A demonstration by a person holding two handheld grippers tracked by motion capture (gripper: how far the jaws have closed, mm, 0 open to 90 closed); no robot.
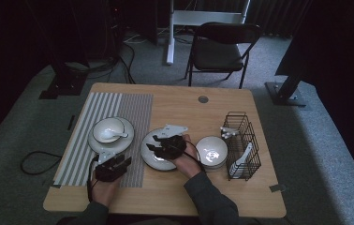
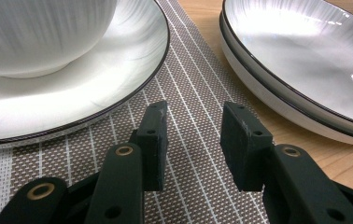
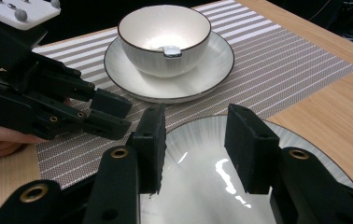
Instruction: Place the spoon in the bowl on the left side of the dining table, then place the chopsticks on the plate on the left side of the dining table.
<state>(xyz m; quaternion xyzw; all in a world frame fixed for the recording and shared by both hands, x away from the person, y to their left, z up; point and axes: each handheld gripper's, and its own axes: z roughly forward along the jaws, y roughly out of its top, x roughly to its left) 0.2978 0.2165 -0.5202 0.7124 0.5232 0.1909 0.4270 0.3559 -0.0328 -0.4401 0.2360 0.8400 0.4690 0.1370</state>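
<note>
A white bowl (image 1: 108,130) with a spoon (image 3: 171,50) in it stands on a dark-rimmed plate (image 1: 95,140) on the striped placemat (image 1: 86,122). Just right of the mat lie two stacked plates (image 1: 158,161), one on the other (image 2: 305,70). My left gripper (image 1: 122,162) rests low over the mat (image 2: 198,84), open and empty (image 2: 193,144), between the bowl's plate (image 2: 72,88) and the stack. My right gripper (image 1: 154,143) hovers over the top plate (image 3: 212,182), jaws open with nothing between them (image 3: 195,149), and it looks toward the bowl (image 3: 165,32) and the left gripper (image 3: 104,109).
A second white bowl (image 1: 211,151) sits right of the stacked plates. Beside it, a black wire rack (image 1: 241,140) holds white spoons. A folding chair (image 1: 222,47) stands beyond the table's far edge. Bare wood lies along the front edge.
</note>
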